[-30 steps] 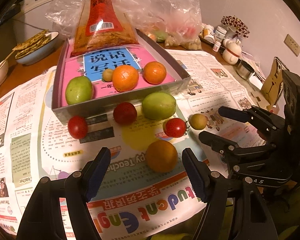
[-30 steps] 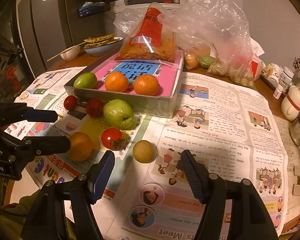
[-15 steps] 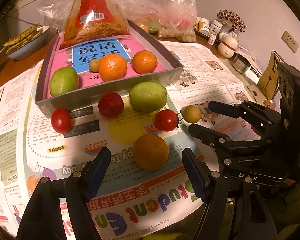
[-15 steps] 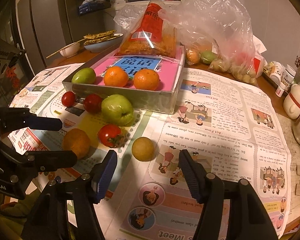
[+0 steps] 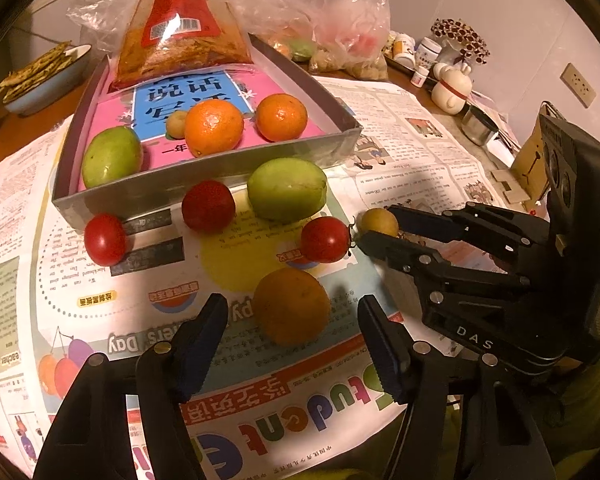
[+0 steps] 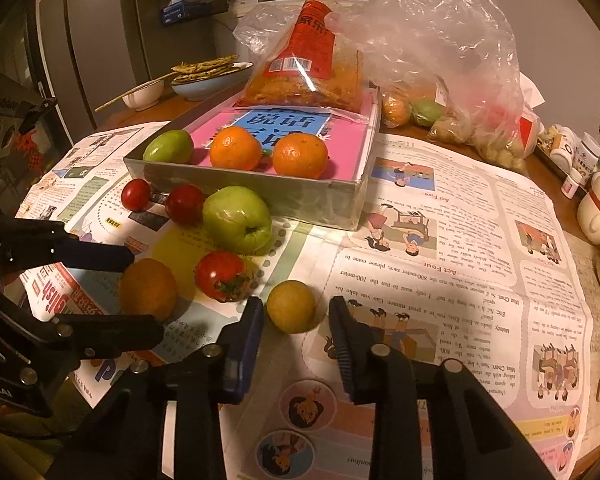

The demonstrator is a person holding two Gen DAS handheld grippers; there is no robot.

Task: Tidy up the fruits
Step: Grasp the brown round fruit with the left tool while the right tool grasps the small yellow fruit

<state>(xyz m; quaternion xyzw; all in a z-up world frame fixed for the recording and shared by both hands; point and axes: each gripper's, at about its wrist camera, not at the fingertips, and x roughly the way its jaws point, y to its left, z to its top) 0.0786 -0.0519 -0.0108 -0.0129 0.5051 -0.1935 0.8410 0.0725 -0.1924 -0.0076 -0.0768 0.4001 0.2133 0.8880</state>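
On the newspaper, a dull orange lies between the fingertips of my left gripper. Its jaws are closing, with gaps still showing on both sides. My right gripper is closing on a small yellow fruit, and its tips clasp that fruit in the left wrist view. Beside them lie a green fruit and three red tomatoes. The grey box holds two oranges, a green fruit and a small yellow fruit.
A red snack bag leans in the back of the box, on a pink booklet. Clear plastic bags of produce lie behind. A bowl of flatbread stands far left. Jars and a white figurine crowd the right edge.
The right gripper's fingers have drawn in around the small yellow fruit. The left gripper has narrowed a little around the dull orange. Both hands have barely shifted.
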